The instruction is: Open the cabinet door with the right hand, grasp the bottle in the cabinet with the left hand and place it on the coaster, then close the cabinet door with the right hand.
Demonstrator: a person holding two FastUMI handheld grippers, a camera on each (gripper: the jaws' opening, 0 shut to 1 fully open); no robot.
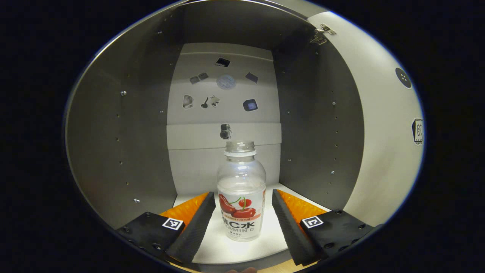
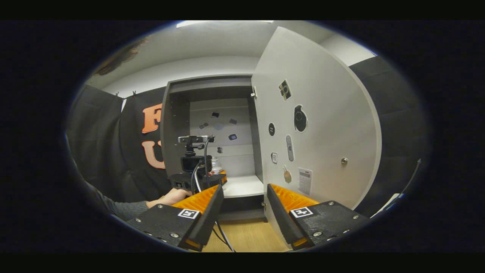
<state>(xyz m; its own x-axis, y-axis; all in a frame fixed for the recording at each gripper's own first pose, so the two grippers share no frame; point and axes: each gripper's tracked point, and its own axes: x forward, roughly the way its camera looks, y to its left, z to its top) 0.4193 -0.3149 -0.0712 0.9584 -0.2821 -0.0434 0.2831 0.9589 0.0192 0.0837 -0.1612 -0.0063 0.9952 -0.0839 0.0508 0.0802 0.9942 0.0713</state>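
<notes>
**Bottle between open claw, door wide open**

Left gripper view: left gripper (image 1: 243, 212) inside the cabinet (image 1: 113, 144), w/ fingers spread wide apart. Not gripping yet. Bottle (image 1: 241, 193) standing upright on the white shelf (image 1: 265, 242), right between the two fingers, at 12 o'clock from the claw's middle. Gap visible on both sides of bottle, so no touch. Clear bottle w/ no cap seen, red fruit pic on label. Small stickers on the back wall (image 1: 223, 98) at 12 o'clock above bottle. Cabinet door (image 1: 382, 151) swung open at 3 o'clock, hinge (image 1: 324, 32) up at 1 o'clock.

Right gripper view: right gripper (image 2: 244, 206) held back from the cabinet (image 2: 174, 125), fingers apart, holding nothing. Open cabinet door (image 2: 326, 125) at 1 to 2 o'clock, w/ stickers and a small round knob (image 2: 344, 161) on it. Door's bottom edge close to the right finger; cannot tell if touching. Left gripper (image 2: 218, 178) seen farther off at 11 o'clock, reaching into the cabinet, w/ a camera on top and cables hanging down. A hand (image 2: 172, 197) and grey sleeve (image 2: 121, 208) behind it at 9 o'clock. Bit of the bottle (image 2: 216, 167) peeking past that gripper, on the shelf (image 2: 244, 185). Wood tabletop (image 2: 246, 237) at 6 o'clock.
</notes>
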